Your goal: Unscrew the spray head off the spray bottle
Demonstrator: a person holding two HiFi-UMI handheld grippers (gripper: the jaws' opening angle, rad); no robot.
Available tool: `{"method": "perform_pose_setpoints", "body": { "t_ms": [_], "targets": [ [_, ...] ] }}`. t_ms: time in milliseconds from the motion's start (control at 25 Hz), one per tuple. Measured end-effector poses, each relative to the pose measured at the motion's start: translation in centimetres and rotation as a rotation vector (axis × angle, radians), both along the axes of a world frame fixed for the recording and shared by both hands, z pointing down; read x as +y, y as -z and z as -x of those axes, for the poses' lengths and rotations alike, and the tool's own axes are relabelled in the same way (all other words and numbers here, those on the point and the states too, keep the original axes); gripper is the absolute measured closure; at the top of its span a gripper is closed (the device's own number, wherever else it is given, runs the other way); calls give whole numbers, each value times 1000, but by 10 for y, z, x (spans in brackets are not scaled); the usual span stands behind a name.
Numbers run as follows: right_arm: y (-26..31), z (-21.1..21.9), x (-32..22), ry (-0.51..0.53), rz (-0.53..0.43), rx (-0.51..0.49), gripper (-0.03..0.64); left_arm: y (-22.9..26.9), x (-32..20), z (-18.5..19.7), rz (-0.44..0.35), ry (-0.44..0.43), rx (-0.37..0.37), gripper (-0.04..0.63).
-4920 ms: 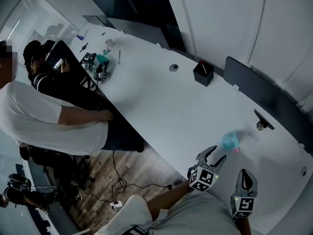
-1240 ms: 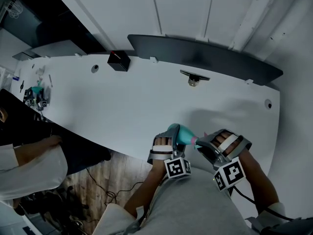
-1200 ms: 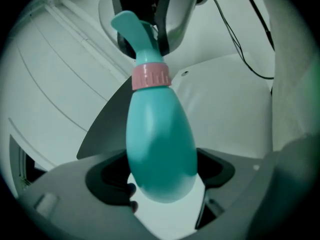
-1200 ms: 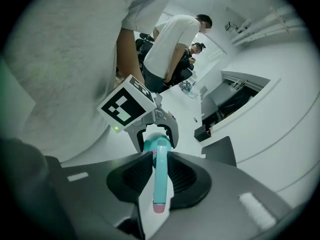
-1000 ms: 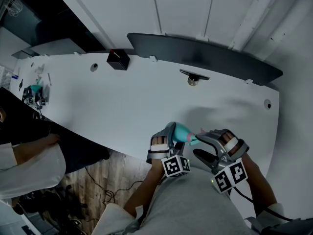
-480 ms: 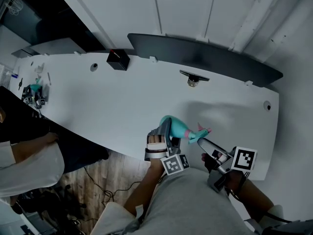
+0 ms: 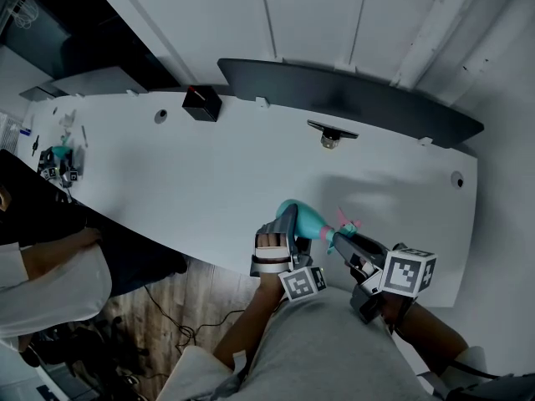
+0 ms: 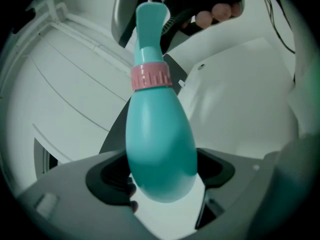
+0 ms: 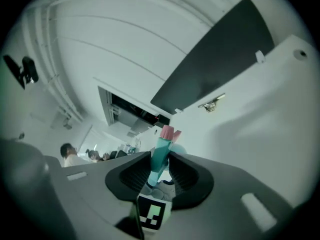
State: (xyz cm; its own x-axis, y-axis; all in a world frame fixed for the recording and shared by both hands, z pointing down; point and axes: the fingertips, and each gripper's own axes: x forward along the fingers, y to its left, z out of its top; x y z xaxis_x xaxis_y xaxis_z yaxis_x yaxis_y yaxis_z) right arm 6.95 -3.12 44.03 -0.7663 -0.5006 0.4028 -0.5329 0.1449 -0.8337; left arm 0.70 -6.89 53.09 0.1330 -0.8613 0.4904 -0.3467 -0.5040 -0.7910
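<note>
Since half a second ago the right gripper (image 7: pixel 343 242) has rolled its marker cube upward, and its jaws have just been closing onto the slim teal-and-pink spray head (image 7: pixel 341 222). The left gripper (image 7: pixel 287 224) clamps the smooth, teardrop-shaped teal spray bottle (image 7: pixel 303 217), tilted above the near edge of the long glossy white table (image 7: pixel 209 174), beneath pale panelled walls (image 7: pixel 318 15).
</note>
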Motion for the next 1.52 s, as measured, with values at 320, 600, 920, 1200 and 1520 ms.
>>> {"method": "perform_pose_setpoints", "body": {
  "t_ms": [320, 600, 920, 1200, 1520],
  "targets": [
    [3, 5, 12, 708, -774, 866, 534, -2, 6, -5, 21, -25, 11, 202],
    [2, 0, 17, 1055, -1313, 1393, 540, 4, 3, -12, 19, -32, 54, 204],
    [-1, -2, 18, 1080, -1393, 1415, 540, 0, 6, -13, 38, -19, 85, 204],
    [1, -1, 19, 1103, -1461, 1455, 540, 0, 5, -15, 48, -31, 111, 204],
    [3, 0, 18, 1075, -1502, 1445, 531, -2, 7, -18, 88, -42, 172, 204]
  ]
}}
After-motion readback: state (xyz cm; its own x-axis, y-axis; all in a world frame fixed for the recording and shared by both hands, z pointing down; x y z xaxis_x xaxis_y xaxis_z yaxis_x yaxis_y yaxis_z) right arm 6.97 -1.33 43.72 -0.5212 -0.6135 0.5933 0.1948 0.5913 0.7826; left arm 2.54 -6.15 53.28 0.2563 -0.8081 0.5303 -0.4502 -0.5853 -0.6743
